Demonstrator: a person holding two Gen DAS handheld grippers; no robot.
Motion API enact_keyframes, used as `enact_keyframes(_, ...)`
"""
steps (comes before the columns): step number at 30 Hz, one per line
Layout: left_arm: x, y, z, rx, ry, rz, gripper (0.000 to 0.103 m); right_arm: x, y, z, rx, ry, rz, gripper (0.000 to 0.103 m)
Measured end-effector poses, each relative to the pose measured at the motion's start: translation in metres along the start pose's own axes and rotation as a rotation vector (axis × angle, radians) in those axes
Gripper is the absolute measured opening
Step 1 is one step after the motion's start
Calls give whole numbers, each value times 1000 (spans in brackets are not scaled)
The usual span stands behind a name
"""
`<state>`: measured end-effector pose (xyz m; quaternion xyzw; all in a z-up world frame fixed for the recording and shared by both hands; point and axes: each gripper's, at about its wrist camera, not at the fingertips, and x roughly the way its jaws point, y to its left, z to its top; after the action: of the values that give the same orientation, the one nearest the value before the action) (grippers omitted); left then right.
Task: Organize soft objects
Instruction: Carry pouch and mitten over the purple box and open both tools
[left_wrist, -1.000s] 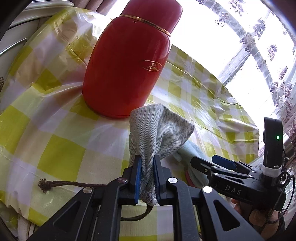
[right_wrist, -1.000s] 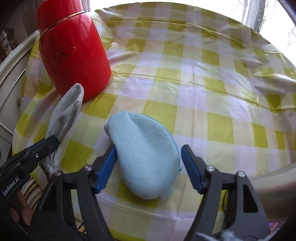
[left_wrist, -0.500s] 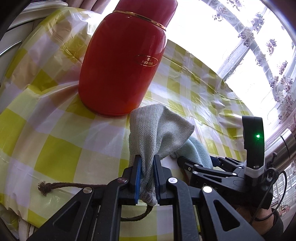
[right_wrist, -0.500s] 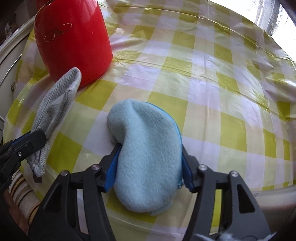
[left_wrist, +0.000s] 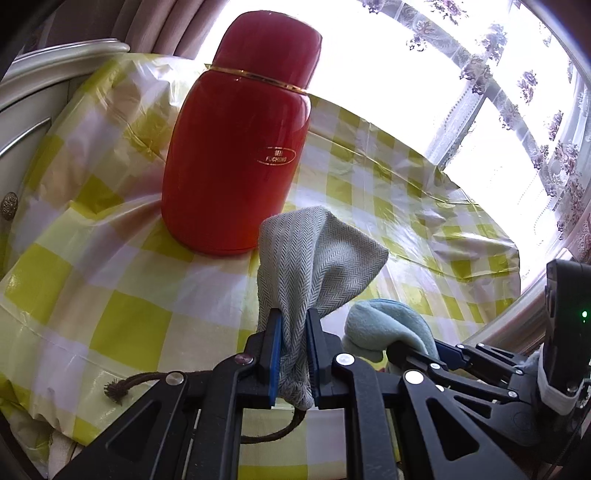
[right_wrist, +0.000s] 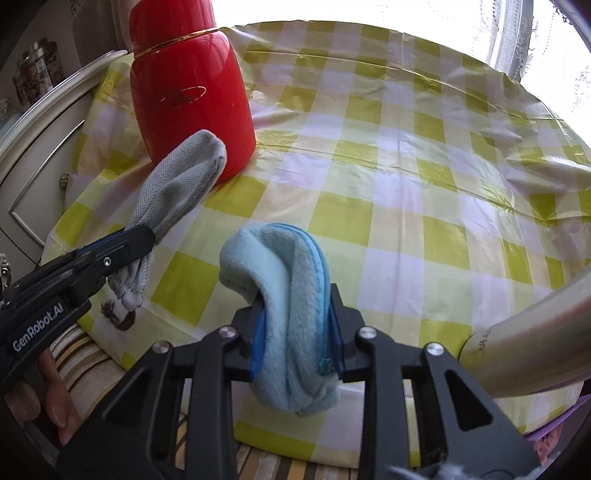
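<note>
The pale blue fleece pouch (right_wrist: 291, 314) sat bunched between your right tongs (right_wrist: 297, 332), its zip edge turned to the right pad and its lower end hanging loose below them; the pads were closing in and already pressed the fleece into a fold, so it looked gripped near the middle, probably because a soft, floppy thing holds best where it bunches thickest. It hung at the near edge of the worktop (right_wrist: 406, 155), seemingly just lifted off the yellow-and-white checked cloth rather than lying on it. Just beside it, to its left, the grey herringbone bag (left_wrist: 317, 266) stood up out of your left tongs (left_wrist: 293, 350), which were squeezed narrow on its gathered neck; the free end rose above the pads and its brown drawstring (left_wrist: 122, 387) trailed down onto the cloth. Gripping it by the neck kept the opening shut and the body clear of the worktop. In the right wrist view the same bag (right_wrist: 177, 184) leaned toward the red flask (right_wrist: 192, 96), close to its base, though you could not tell from either view whether they touched. The flask stood upright near the far left of the worktop, well clear of both grips. With both soft things in hand at once, you seemed set to carry them together to wherever they belonged; no bin or basket for them showed in either view.
</note>
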<state>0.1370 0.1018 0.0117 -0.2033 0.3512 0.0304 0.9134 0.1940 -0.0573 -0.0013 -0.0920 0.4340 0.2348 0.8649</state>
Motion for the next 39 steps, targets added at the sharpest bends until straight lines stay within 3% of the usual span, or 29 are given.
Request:
enact_keyframes(10,-36,-11,-11,-5,-37,-29,13,-50,-12,-30,57,-42,10,27)
enact_keyframes(17,-57,-40,-24,43,-37,-84,13,-94,-37,-56,127,-70,-25,27)
enact_keyframes(28,-79,-123,-57,177,-2,-238,13,-166,-94,-96,244,-116,-140,27)
enact_keyframes(39,-85,-225,-96,356,89,-436,13,-225,-160,-151,384,-130,-329,27)
